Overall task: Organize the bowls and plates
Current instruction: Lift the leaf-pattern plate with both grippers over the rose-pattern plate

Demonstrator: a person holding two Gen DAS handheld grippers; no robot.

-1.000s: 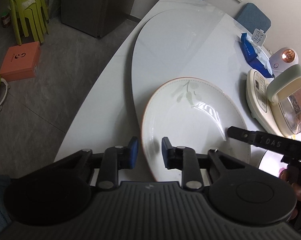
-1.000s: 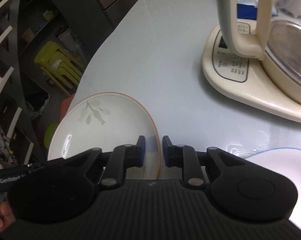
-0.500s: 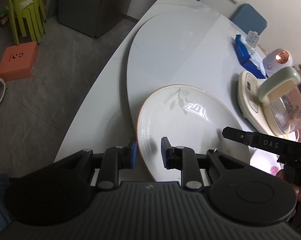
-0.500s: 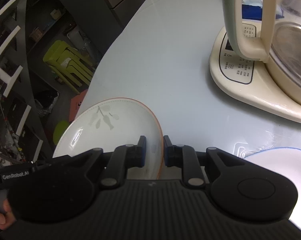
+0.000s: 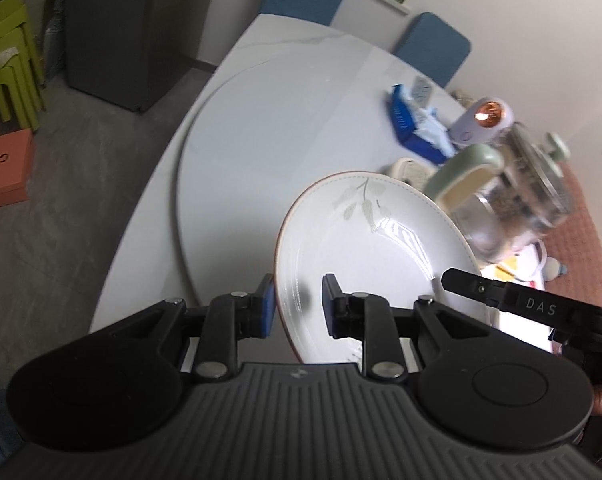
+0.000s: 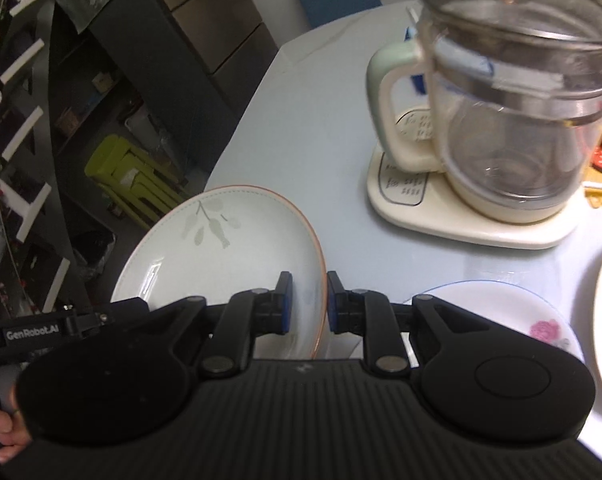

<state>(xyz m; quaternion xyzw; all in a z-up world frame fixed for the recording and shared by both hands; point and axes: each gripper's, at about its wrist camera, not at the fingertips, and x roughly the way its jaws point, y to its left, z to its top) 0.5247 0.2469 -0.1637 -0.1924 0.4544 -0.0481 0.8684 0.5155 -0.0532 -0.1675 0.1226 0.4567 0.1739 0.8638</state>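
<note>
Above the white table (image 5: 261,128) we held the leaf plate (image 5: 365,256) by opposite rims, left gripper (image 5: 297,308) and right gripper (image 6: 307,302) both clamped, probably carrying it toward the flower plate (image 6: 501,312).

The left gripper (image 5: 297,306) clamps its fingers (image 5: 267,304) on the leaf-patterned plate's (image 5: 365,256) near rim, above the white table (image 5: 261,128).

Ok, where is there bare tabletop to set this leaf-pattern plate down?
The wide bare stretch of the pale round table, left of the blue tissue pack and beyond the white leaf-pattern plate. It is crowded around the glass kettle on its cream base and the pink-flower plate.
</note>
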